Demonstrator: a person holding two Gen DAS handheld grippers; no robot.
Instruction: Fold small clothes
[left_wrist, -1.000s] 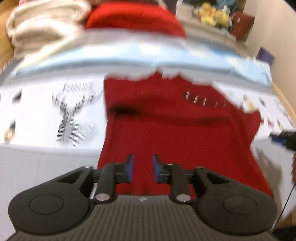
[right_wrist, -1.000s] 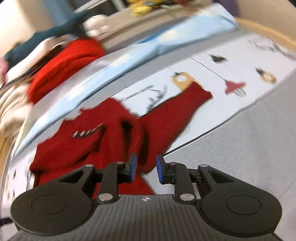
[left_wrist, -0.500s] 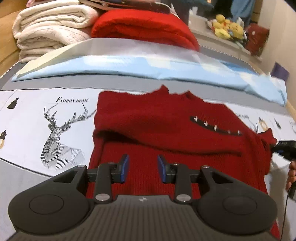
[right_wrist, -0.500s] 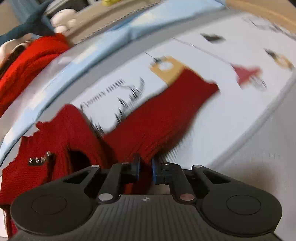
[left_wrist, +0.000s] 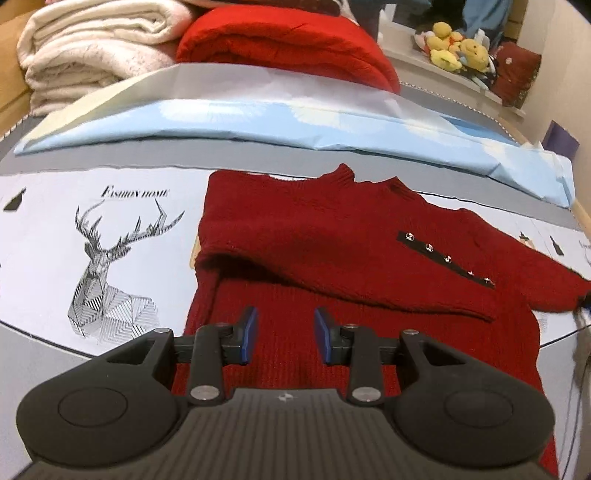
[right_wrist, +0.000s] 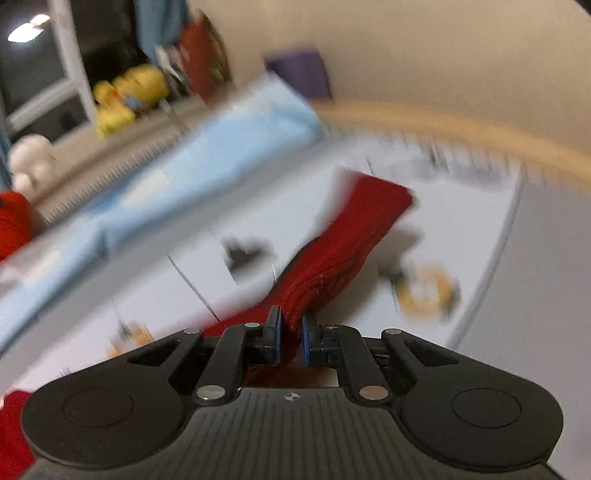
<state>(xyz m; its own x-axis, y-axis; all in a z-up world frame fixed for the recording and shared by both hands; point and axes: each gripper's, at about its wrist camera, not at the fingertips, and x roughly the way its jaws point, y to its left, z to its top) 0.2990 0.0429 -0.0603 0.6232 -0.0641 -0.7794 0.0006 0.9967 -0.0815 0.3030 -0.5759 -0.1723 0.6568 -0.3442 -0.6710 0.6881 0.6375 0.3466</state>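
From the left wrist we see our left tool (left_wrist: 284, 334) with its jaws partly apart and nothing between them, held above the lower body of the red sweater (left_wrist: 354, 266). The sweater lies flat on the printed sheet (left_wrist: 55, 236) covering the surface, collar away from us, one sleeve folded across its chest, a deer print (left_wrist: 110, 266) just to its left. Beyond it lie a light blue cloth (left_wrist: 258, 122), a folded red blanket (left_wrist: 288, 40) and white towels (left_wrist: 92, 48), with yellow plush toys (left_wrist: 458, 48) on a ledge further back. From the right wrist the picture is blurred, yet we see our right tool (right_wrist: 291, 338) with its jaws nearly together, having just closed, clamped on the sleeve (right_wrist: 343, 251), whose free end reaches forward over the sheet (right_wrist: 480, 236). The blue cloth (right_wrist: 184, 177) and toys (right_wrist: 129, 96) show behind.
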